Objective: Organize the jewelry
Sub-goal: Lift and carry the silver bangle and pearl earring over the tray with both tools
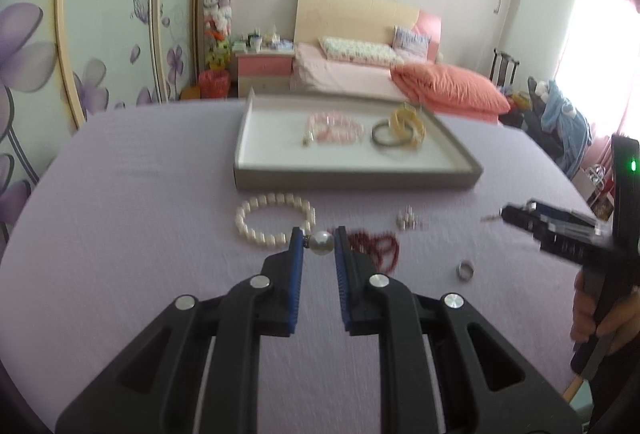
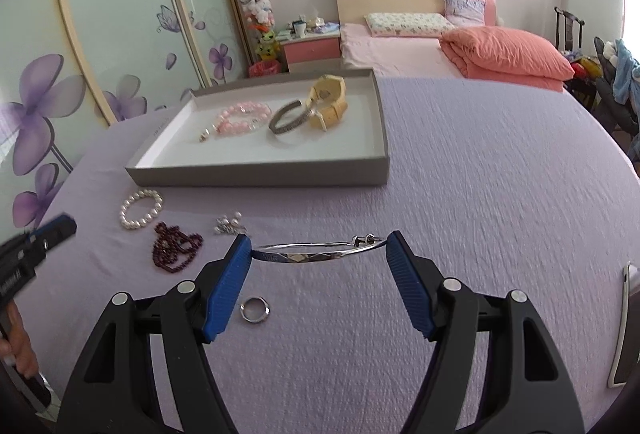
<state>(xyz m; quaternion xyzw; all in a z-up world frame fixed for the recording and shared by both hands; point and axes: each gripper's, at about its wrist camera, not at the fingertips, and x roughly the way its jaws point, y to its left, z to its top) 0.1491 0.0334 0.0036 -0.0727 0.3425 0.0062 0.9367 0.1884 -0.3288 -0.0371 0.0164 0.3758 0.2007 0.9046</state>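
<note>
My left gripper [image 1: 318,244] is shut on a pearl piece [image 1: 322,242] held between its blue pads above the lilac cloth. My right gripper [image 2: 320,250] is shut on a silver bangle [image 2: 316,254], gripped by its two ends. The grey tray [image 2: 260,175] holds a pink bead bracelet [image 2: 240,118], a grey band [image 2: 288,121] and a yellow watch [image 2: 328,101]. On the cloth lie a white pearl bracelet [image 2: 141,208], a dark red bead string [image 2: 176,246], small pearl earrings [image 2: 228,224] and a silver ring [image 2: 255,309].
The table is covered in lilac cloth [image 2: 480,193]. A white device [image 2: 624,322] lies at its right edge. A bed [image 2: 460,45] and nightstand stand behind the table, and a flowered wardrobe [image 2: 100,33] is on the left.
</note>
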